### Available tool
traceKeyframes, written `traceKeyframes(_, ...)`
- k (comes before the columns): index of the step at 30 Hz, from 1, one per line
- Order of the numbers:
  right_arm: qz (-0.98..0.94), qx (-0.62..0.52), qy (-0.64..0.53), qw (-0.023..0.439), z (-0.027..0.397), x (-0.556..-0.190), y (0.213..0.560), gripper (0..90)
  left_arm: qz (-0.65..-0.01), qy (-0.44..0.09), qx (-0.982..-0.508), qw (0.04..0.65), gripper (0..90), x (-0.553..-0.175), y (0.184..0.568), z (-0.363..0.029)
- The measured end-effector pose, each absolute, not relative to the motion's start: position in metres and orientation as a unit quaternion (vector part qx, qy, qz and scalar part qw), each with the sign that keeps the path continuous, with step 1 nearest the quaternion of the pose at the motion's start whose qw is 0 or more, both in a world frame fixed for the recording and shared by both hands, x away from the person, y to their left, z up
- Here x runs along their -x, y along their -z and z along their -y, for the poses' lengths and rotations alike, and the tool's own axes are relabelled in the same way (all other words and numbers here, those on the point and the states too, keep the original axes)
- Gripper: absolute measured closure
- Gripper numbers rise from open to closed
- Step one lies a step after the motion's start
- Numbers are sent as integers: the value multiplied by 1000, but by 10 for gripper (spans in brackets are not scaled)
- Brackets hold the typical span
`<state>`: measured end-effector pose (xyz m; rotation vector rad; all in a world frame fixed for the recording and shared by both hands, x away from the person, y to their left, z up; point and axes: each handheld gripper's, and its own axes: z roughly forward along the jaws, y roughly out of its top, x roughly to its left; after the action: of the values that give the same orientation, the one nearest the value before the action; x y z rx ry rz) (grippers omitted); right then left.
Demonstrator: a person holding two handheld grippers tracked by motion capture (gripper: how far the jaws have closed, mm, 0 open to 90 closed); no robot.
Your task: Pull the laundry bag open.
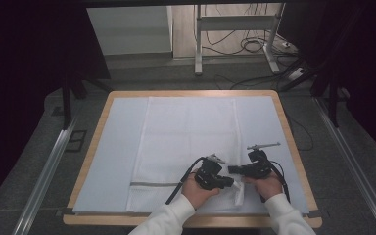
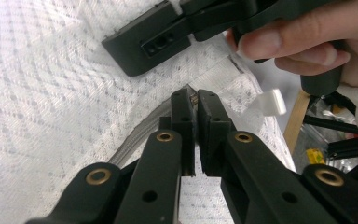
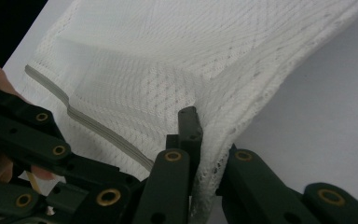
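White mesh laundry bag (image 1: 188, 147) is spread flat on the pale sheet (image 1: 117, 147) covering the desk (image 1: 293, 147), its zipper (image 1: 154, 184) along the near end. Left tongs (image 2: 196, 100) are clamped on a small metal piece at the zipper's end, likely the pull, near the bag's near right corner. Right tongs (image 3: 205, 140) are pinched on the mesh edge just beside it, fabric seen bunched between the jaws. Step judged: bag braced for zipping or unzipping. Next move would call for the pull to be drawn along the zipper while the right grip is kept taut
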<state>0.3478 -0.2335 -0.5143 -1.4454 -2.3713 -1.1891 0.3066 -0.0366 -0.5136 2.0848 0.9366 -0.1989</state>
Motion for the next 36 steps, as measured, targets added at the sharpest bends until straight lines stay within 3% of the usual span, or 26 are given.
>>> traceKeyframes(36, 789, 468, 396, 48, 234, -344, 514, 887, -391, 84, -821, 407, 868, -311, 522, 30)
